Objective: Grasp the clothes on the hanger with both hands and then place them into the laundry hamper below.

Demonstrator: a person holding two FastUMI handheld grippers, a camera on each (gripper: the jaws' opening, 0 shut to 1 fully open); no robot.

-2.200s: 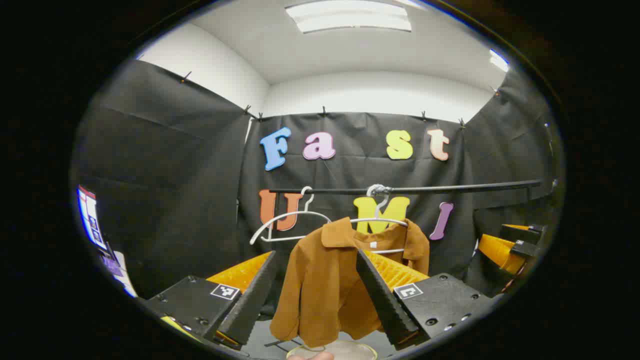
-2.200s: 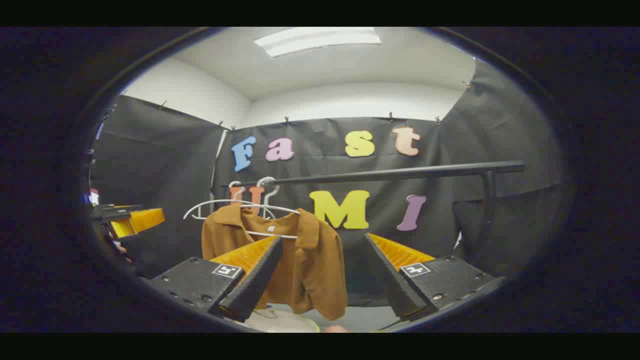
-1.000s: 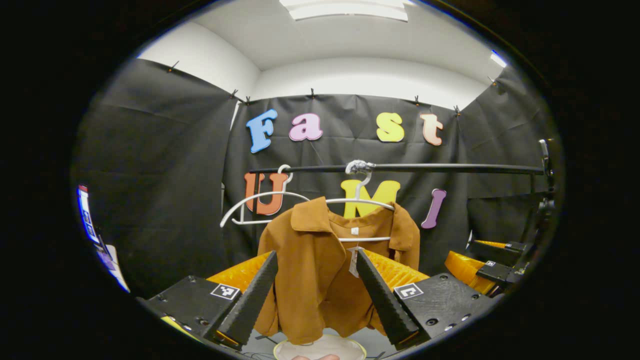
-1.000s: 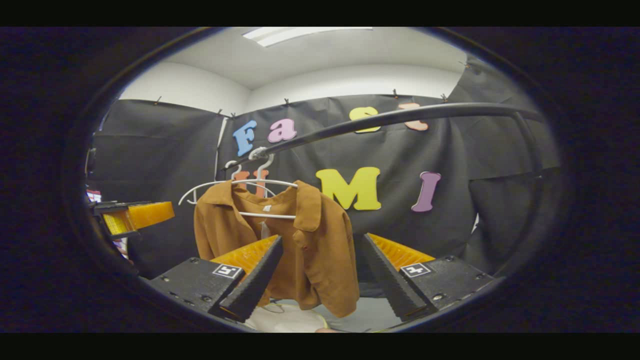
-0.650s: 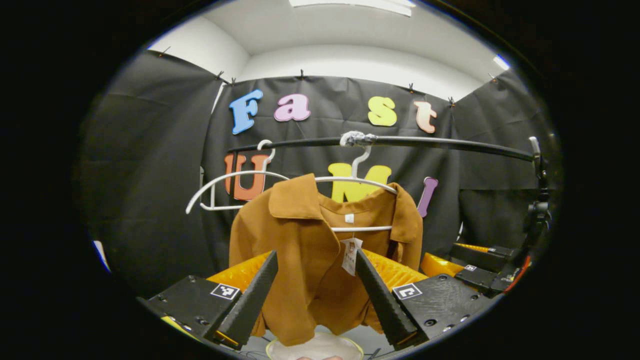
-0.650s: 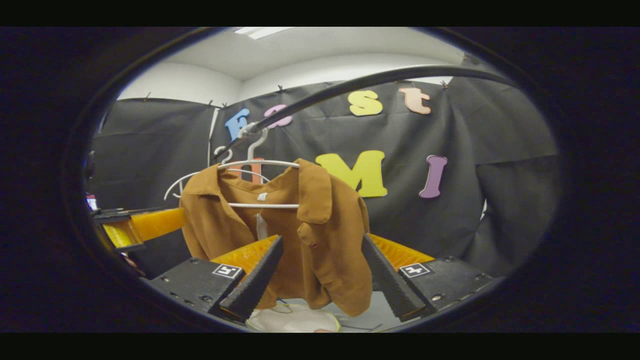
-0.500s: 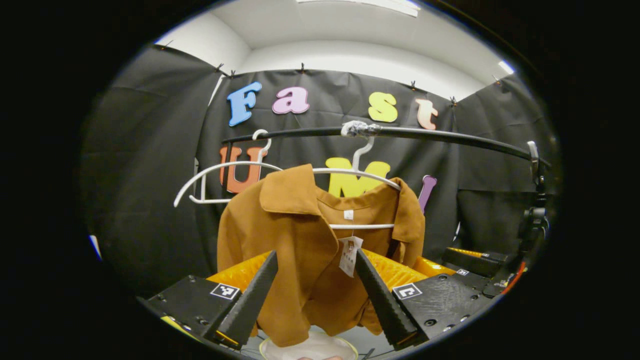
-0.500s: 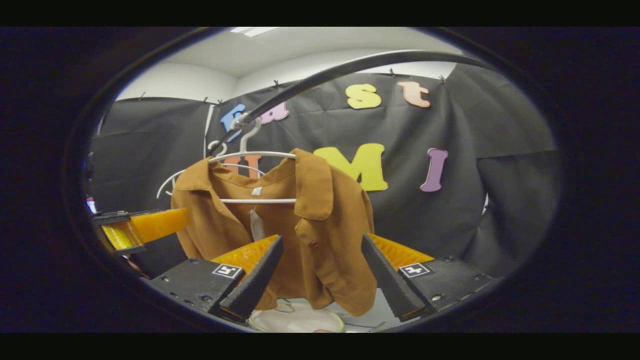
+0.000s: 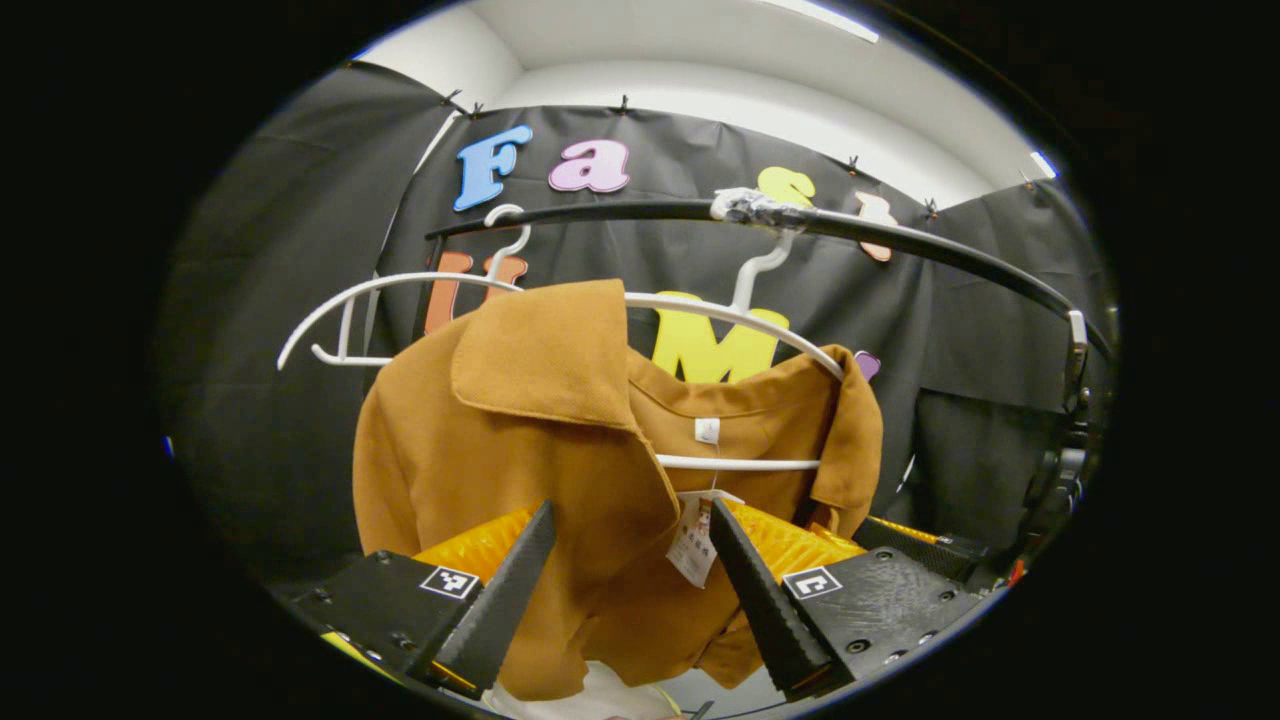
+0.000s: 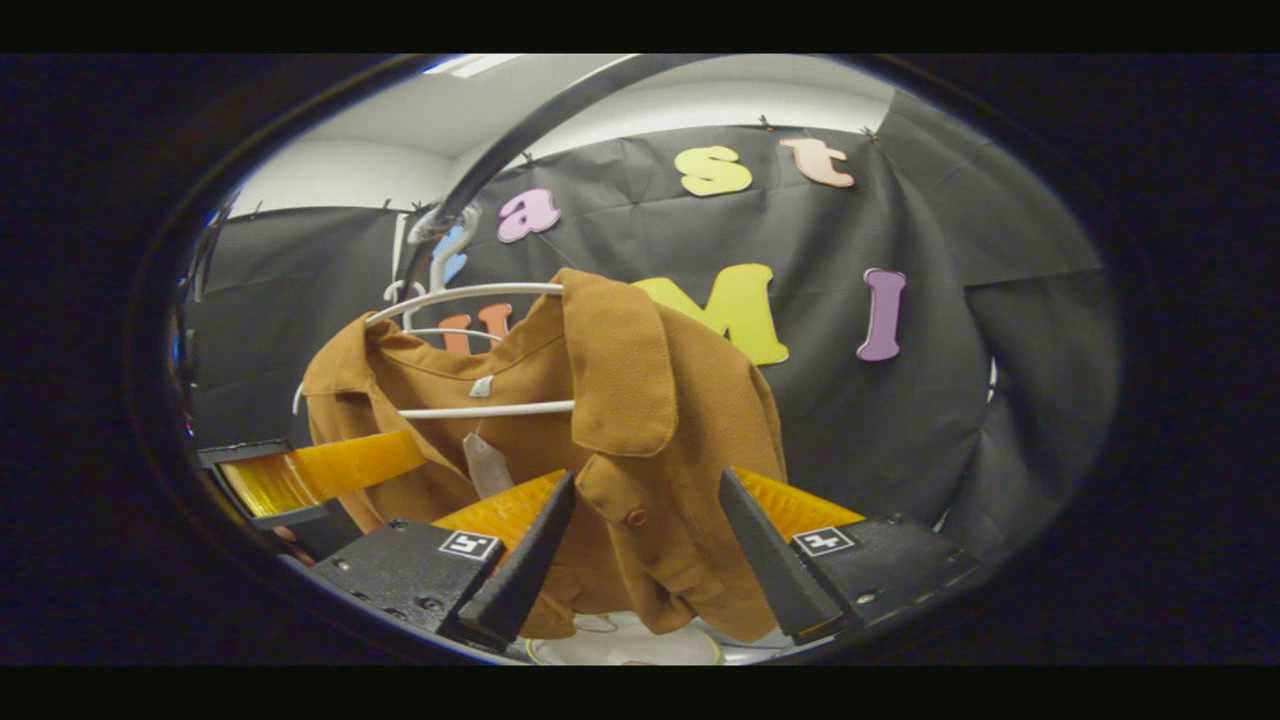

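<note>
A black rail (image 9: 930,245) spans the booth wall overhead. A brown jacket (image 9: 520,440) hangs on a white hanger (image 9: 740,325) hooked over the rail; a second, bare white hanger (image 9: 350,300) hangs beside it. The jacket front is open, with a paper tag (image 9: 692,530) dangling from the hanger's lower bar.

The left gripper (image 9: 625,600) has its jaws spread wide, one finger on each side of the jacket's front panel, not pressing it. The right gripper (image 10: 640,580) likewise stands wide open, straddling the buttoned edge of the opposite front panel (image 10: 660,500).

The rim of the pale laundry hamper (image 10: 620,645) shows directly below the jacket hem.
</note>
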